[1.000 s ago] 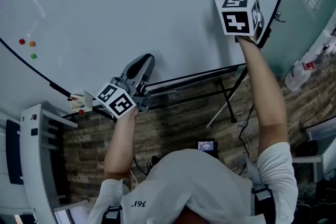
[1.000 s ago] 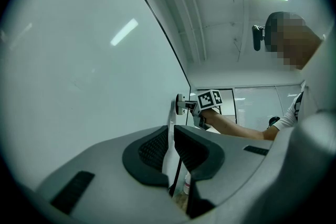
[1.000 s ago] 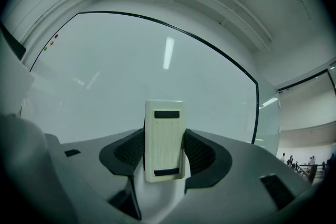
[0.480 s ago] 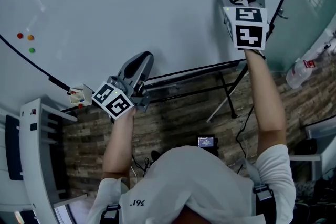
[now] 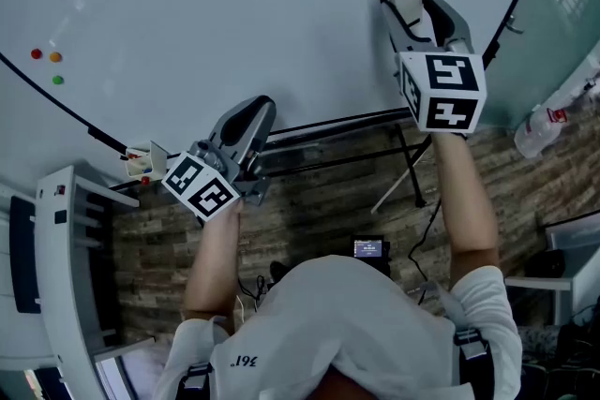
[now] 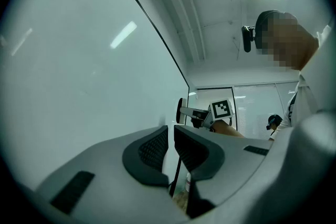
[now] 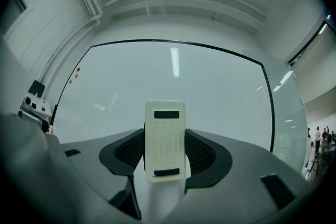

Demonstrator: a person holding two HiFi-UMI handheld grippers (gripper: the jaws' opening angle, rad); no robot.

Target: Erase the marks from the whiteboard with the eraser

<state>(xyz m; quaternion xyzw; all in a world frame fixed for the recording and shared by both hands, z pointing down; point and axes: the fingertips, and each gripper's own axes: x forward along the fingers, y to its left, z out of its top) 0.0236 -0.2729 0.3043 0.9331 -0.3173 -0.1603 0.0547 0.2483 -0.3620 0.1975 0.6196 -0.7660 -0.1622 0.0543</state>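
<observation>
Whiteboard (image 5: 234,14) fills the head view from 9 through 1 o'clock. It looks clean; I see no pen marks in any view, so wiping is likely done or close to it.

One person, two arms raised toward the board.

Two grippers. Right gripper (image 5: 412,7) at 1 o'clock in the head view, held up with its jaws aimed at the board, probably so the eraser's wiping side faces the surface. Its jaws are clamped on the eraser's sides. I can't tell whether the eraser touches the board.

Left gripper (image 5: 249,119) sits low near centre, at the board's bottom edge. Its jaws are nearly together with nothing between them. It looks parked out of the wiping path, not working.

One eraser (image 7: 165,141), white, upright between the right pads (image 7: 198,152), sticking out past the tips.

Three magnets (image 5: 49,63) (red, orange, green) are clustered at 9 o'clock, well apart from the eraser.
</observation>
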